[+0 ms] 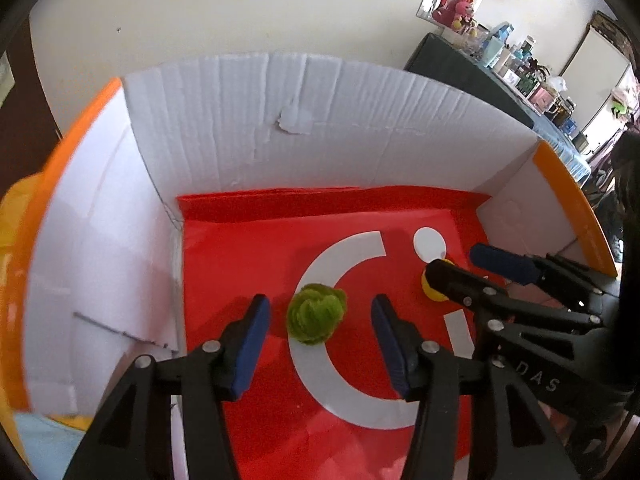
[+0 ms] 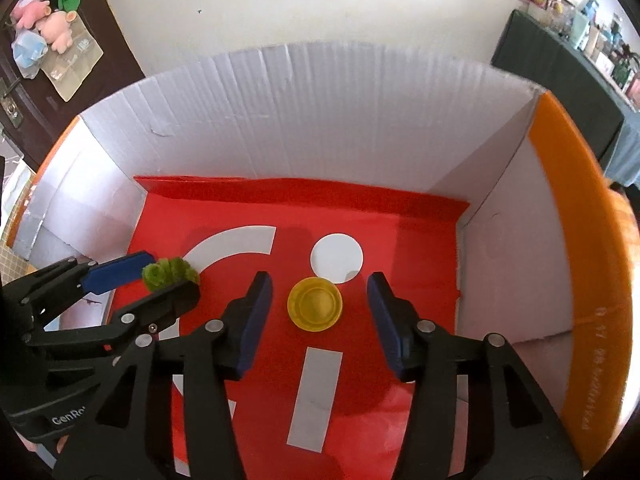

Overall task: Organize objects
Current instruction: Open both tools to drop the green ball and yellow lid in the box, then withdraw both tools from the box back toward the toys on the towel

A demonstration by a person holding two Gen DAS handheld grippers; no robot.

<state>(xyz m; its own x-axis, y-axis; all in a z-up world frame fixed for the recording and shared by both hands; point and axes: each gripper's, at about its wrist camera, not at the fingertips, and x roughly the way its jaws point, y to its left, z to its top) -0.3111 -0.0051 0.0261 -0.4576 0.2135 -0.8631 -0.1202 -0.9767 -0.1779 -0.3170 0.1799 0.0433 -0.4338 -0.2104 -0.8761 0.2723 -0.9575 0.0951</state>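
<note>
Inside the cardboard box [image 2: 320, 120], both grippers gape wide: left gripper [image 1: 320, 320] straddles the green pompom [image 1: 316, 314], right gripper [image 2: 320, 300] the yellow cup [image 2: 315, 304]; closing off-centre could squirt either away.

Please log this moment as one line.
left tongs: open around green pompom | right tongs: open around yellow cup | both unlifted

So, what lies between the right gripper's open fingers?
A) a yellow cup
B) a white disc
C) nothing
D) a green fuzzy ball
A: in the right wrist view the yellow cup sits on the red mat between the open fingers of the right gripper.
</note>
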